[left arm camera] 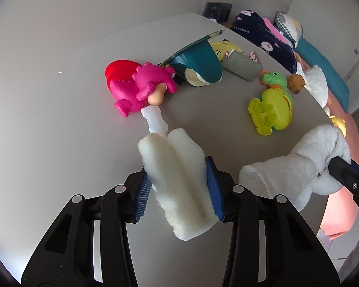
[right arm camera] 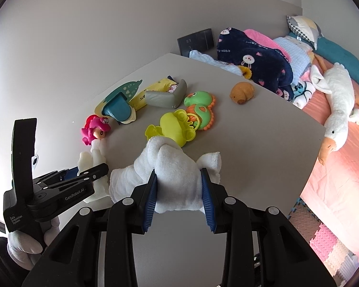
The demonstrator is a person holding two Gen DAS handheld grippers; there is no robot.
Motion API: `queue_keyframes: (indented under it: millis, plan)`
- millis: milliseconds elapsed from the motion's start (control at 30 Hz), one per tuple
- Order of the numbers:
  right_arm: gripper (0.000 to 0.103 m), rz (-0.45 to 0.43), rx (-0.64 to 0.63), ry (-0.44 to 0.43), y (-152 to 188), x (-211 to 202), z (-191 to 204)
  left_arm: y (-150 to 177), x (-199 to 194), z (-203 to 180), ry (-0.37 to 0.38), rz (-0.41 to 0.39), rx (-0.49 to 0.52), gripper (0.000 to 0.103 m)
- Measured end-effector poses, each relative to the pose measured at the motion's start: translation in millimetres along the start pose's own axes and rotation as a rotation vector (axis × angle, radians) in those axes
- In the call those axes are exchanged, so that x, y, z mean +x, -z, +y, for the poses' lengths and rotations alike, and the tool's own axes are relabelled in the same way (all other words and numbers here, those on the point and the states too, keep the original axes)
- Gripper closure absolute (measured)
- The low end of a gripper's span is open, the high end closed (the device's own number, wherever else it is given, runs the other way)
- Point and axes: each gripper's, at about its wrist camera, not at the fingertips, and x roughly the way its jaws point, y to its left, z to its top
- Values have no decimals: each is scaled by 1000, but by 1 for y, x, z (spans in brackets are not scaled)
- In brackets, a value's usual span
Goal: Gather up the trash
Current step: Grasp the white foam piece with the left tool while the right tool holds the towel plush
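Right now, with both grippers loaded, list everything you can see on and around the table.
Sponge brush: 1, white, clamped in the left gripper.
Towel: 1, white, bunched in the right gripper.
Pink doll: 1, pink, on the table at the brush's handle end.
Teal toy: 1, teal and cream, behind the doll.
Yellow packet: 1, beside the teal toy.
Grey pouch: 1, mid-table.
Green toys: 2, lime and green-orange, centre.
Brown toy: 1, near the far edge.
Table: 1, grey.
Goose plush: 1, white, on the bed.
Left gripper: 1, black and blue.
Right gripper: 1, black and blue.
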Motion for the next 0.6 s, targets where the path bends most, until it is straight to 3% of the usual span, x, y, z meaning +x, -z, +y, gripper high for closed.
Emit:
queue_keyframes:
  millis: [267,600]
  plan:
    - [67,-30,8,18,11,-24,-4,11,-10,-4,21,-14,17,73]
    - [67,-72,23,30,23,-51,-6,20,-41,-19,25,-75,86,74]
